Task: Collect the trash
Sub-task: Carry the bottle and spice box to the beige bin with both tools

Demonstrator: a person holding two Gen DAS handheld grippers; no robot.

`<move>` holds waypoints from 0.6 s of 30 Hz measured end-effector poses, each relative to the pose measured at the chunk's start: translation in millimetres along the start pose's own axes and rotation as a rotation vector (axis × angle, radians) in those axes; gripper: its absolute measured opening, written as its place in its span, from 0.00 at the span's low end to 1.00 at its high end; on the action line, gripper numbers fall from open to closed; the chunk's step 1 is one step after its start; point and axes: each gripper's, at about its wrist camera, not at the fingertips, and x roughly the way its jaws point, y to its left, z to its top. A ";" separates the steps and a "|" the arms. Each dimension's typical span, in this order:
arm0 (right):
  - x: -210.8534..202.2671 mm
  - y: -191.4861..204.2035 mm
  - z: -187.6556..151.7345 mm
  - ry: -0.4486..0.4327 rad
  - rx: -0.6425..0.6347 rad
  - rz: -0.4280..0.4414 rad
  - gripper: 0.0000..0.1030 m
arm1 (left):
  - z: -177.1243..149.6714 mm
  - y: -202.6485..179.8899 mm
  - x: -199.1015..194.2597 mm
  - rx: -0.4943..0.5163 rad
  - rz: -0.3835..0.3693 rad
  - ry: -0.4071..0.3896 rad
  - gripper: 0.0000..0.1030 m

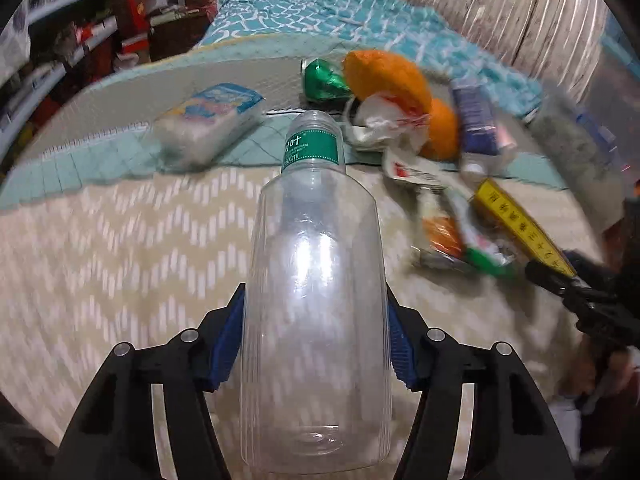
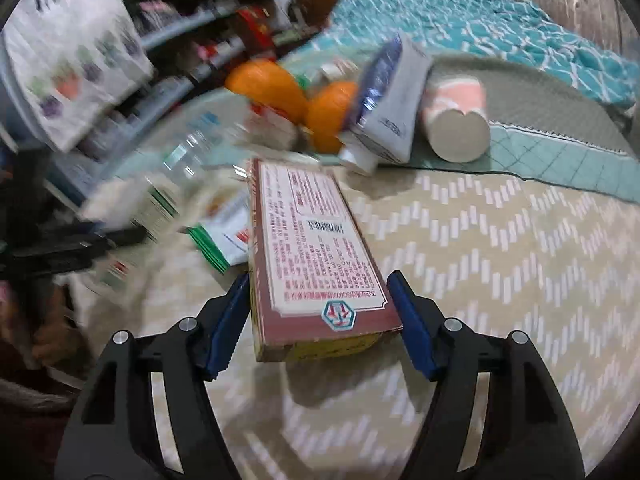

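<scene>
A clear empty plastic bottle (image 1: 316, 280) with a green label lies lengthwise on the beige zigzag bedspread (image 1: 120, 240), neck pointing away. My left gripper (image 1: 315, 292) is shut on its body, blue pads pressed against both sides. In the right wrist view a flat maroon and yellow carton (image 2: 316, 248) with printed text sits between the blue pads of my right gripper (image 2: 319, 276), which touch its two long edges. The same carton (image 1: 520, 224) appears yellow at the right of the left wrist view. More trash lies beyond: orange peels (image 1: 384, 76), a toothpaste tube (image 2: 388, 100), sachets (image 2: 224, 232).
A crumpled green wrapper (image 1: 320, 80) and white paper scraps (image 1: 384, 120) lie by the peels. A tipped paper cup (image 2: 456, 120) rests right of the tube. A tissue pack (image 1: 208, 120) sits on the teal mat. Cluttered shelves (image 2: 180, 40) stand at the left; a teal quilt (image 1: 320, 4) lies behind.
</scene>
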 end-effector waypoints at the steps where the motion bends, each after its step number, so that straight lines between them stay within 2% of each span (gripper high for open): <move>1: -10.4 2.3 -6.0 -0.033 -0.001 0.007 0.65 | -5.3 3.3 -10.7 -0.021 -0.056 -0.016 0.57; 3: -34.4 1.4 -19.8 -0.113 0.015 0.059 0.61 | -11.9 3.5 -32.2 -0.035 -0.129 -0.067 0.57; 4: -40.0 -1.8 -22.9 -0.123 0.029 0.077 0.26 | -12.7 0.9 -44.8 -0.032 -0.168 -0.100 0.57; 6: -51.3 -15.4 -30.6 -0.153 0.090 0.020 0.25 | -9.8 -10.2 -62.2 -0.007 -0.224 -0.148 0.57; 9: -58.6 -33.5 -36.2 -0.157 0.146 -0.042 0.25 | 4.6 -50.8 -73.5 0.088 -0.300 -0.179 0.57; 14: -70.1 -48.8 -45.1 -0.178 0.200 -0.069 0.25 | 18.5 -109.0 -55.2 0.201 -0.360 -0.120 0.57; 18: -75.5 -64.2 -56.5 -0.186 0.264 -0.052 0.25 | 18.0 -126.9 -47.2 0.221 -0.379 -0.098 0.58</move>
